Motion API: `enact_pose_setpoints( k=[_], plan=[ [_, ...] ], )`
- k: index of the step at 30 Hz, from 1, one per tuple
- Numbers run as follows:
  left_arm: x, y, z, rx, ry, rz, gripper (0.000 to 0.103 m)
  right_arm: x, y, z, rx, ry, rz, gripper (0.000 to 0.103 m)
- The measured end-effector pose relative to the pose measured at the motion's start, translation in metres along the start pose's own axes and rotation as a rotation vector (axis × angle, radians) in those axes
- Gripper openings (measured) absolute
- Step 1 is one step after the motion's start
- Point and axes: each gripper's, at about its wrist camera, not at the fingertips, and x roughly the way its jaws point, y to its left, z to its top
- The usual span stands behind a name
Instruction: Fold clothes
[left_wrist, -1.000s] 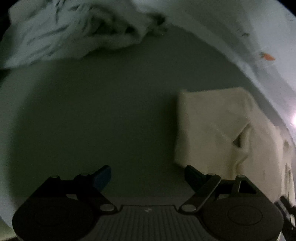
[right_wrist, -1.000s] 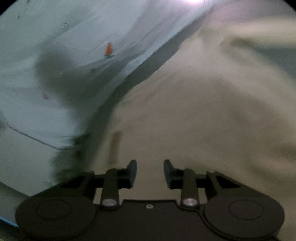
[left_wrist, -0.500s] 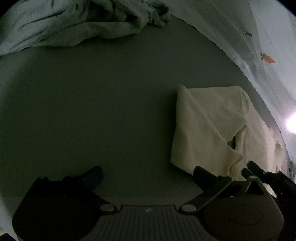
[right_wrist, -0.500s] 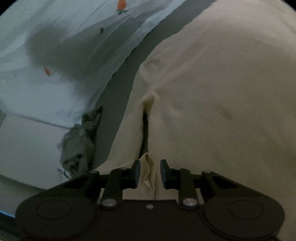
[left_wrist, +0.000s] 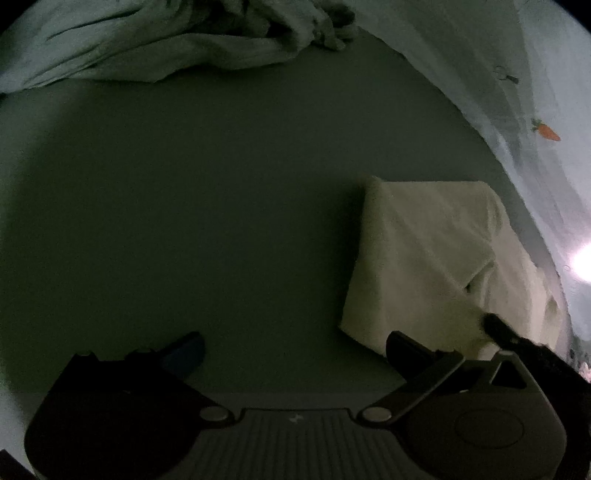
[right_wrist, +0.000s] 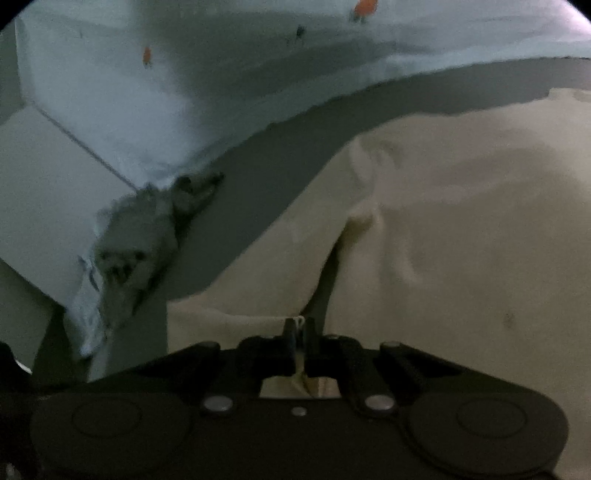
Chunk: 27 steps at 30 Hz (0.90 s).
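Left wrist view: the left hand-held gripper (left_wrist: 295, 347) stood wide apart over the grey surface (left_wrist: 221, 221), holding nothing. The cream fabric garment (left_wrist: 424, 266) lay just ahead to its right.

Right wrist view: the right hand-held gripper (right_wrist: 300, 332) was clamped on the garment's (right_wrist: 461, 229) near edge.

Bare tabletop (left_wrist: 207, 206) lies open ahead; crumpled clothes (left_wrist: 155, 44) block its far edge, cream garment (left_wrist: 424, 258) its right.

I see a plain cream garment (left_wrist: 424, 258) ahead of my black right gripper (right_wrist: 300, 332), grey surface (left_wrist: 203, 221), pale-blue carrot-print sheet (right_wrist: 221, 74) beyond.
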Motion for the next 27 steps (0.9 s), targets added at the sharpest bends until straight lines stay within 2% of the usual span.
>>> enact_pose_setpoints(
  k=[6, 7, 10, 13, 16, 19, 23, 27],
  plan=[
    [-0.002, -0.017, -0.015, -0.034, -0.078, 0.1, 0.103, -0.073, -0.054, 0.04, 0.034, -0.165, -0.047, 0.003],
    [-0.003, -0.022, -0.02, -0.042, -0.077, 0.104, 0.103, -0.091, -0.069, 0.046, 0.042, -0.194, -0.072, 0.003],
    [-0.014, -0.048, -0.041, -0.045, -0.106, 0.057, 0.103, -0.151, -0.127, 0.062, 0.099, -0.277, -0.16, 0.003],
    [-0.022, -0.094, -0.074, 0.039, -0.153, 0.07, 0.103, -0.198, -0.181, 0.068, 0.129, -0.316, -0.256, 0.003],
    [-0.017, -0.139, -0.111, 0.091, -0.164, 0.103, 0.103, -0.225, -0.23, 0.066, 0.18, -0.306, -0.299, 0.003],
    [-0.001, -0.172, -0.148, 0.116, -0.135, 0.112, 0.103, -0.233, -0.264, 0.059, 0.194, -0.248, -0.305, 0.005],
    [0.028, -0.201, -0.191, 0.147, -0.064, 0.241, 0.103, -0.224, -0.289, 0.05, 0.176, -0.159, -0.314, 0.024],
    [0.04, -0.218, -0.209, 0.193, -0.072, 0.34, 0.103, -0.219, -0.301, 0.038, 0.134, -0.102, -0.299, 0.039]
  ],
)
